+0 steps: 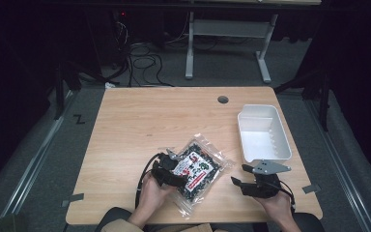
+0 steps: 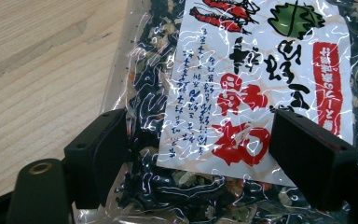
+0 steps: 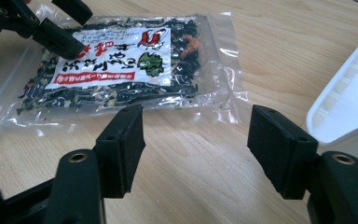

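Clear seaweed packet point(image 1: 199, 169) lies flat, near-centre of table point(image 1: 140, 121). Left gripper point(image 1: 170, 170) sits over its left part, jaws apart, nothing pinched; its own view reads the red-lettered label point(image 2: 256, 84). Right gripper point(image 1: 244, 175) released, well right of packet. White tray point(image 1: 263, 133) far right.

Left gripper point(image 1: 174, 170) and right gripper point(image 1: 241, 181), both with jaws spread wide.

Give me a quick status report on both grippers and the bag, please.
Left gripper open over clear plastic bag of dark dried food. Right gripper open, short of bag. White plastic bin alongside, nothing obstructing.
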### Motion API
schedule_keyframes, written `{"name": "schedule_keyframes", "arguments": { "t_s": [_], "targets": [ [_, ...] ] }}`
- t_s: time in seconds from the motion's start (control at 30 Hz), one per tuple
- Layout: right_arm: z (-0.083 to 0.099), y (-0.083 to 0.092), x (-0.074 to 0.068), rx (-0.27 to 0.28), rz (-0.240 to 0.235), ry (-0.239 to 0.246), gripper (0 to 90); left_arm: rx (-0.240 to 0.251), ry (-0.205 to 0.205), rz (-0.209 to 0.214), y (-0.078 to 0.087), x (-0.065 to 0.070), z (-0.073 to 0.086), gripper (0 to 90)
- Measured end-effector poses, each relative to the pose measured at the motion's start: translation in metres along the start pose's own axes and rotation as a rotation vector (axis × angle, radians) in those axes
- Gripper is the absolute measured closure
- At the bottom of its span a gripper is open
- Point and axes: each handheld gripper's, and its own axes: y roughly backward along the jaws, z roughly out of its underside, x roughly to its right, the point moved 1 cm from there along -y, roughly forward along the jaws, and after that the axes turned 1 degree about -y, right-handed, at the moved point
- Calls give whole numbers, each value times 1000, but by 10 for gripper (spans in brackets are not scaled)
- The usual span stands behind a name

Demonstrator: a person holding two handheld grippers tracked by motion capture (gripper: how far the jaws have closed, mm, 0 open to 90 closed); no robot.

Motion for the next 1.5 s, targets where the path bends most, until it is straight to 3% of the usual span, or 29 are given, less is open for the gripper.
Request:
{"name": "schedule_keyframes", "arguments": {
  "t_s": [0.13, 0.3, 0.37, 0.57, 0.7, 1.0, 1.23, 1.4, 1.5],
  "targets": [
    [-1, -1, 0, -5, -8, -15, 331, -9, -18, 13, 1, 3, 1, 202],
    [-7, -7, -1, -71, -25, -23, 310, -22, -37, 18, 2, 6, 1, 202],
    [-12, -10, -4, -90, -37, -11, 315, -25, -27, 19, 2, 7, 1, 202],
    [-26, -35, -13, -151, -75, 13, 333, -35, -18, 13, 3, 7, 2, 184],
    [-33, -51, -12, -170, -109, -6, 328, -39, -16, 11, 3, 6, 2, 178],
    [-40, -75, 0, -207, -91, -30, 313, -38, -8, 3, 3, 5, 2, 172],
    [-40, -84, 4, -212, -86, -56, 310, -39, -6, -4, 3, 4, 2, 169],
    [-36, -92, 10, -257, -68, -62, 295, -47, -3, -13, 4, 1, 2, 167],
    [-35, -94, 11, -264, -81, -89, 292, -45, -2, -20, 4, 0, 3, 166]
  ]
}}
